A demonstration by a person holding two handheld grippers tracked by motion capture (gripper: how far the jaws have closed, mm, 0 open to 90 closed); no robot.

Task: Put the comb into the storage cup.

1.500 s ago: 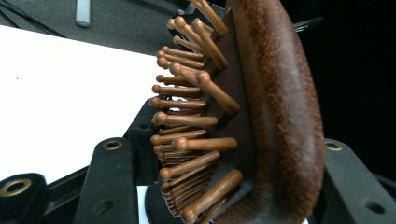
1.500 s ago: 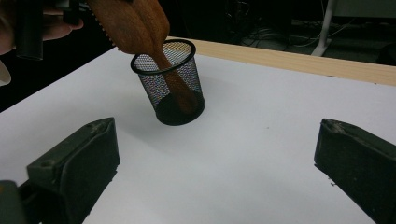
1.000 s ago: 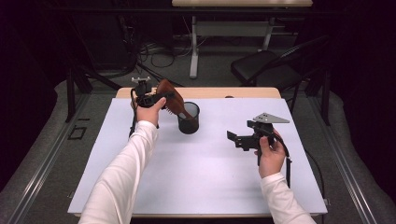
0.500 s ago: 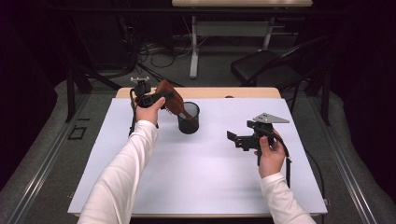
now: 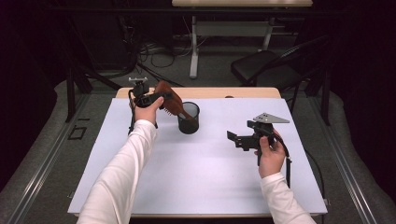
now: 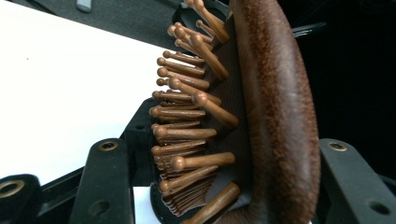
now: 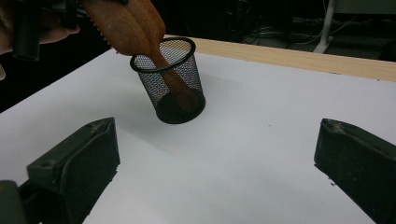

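1. The left hand-held gripper [image 5: 156,99] pinched a brown hairbrush [image 5: 170,102] by its head; in the left gripper view the brush [image 6: 261,112] sat clamped between the two black jaws, its bristles facing left in that view.
2. The brush stood tilted, its handle end lowered into a black mesh cup [image 5: 188,117], as the right gripper view showed [image 7: 173,84].
3. The cup [image 7: 180,100] leaned on the white counter [image 5: 196,172], tipped toward the brush, near the counter's far edge.
4. The left hand [image 5: 148,109] held its gripper just beside the cup, on the cup's left in the high view.
5. The right hand-held gripper [image 5: 236,140] stood spread, with nothing between its jaws, well apart from the cup and pointing toward it.
6. The right hand [image 5: 271,156] kept that gripper above the counter's right half.
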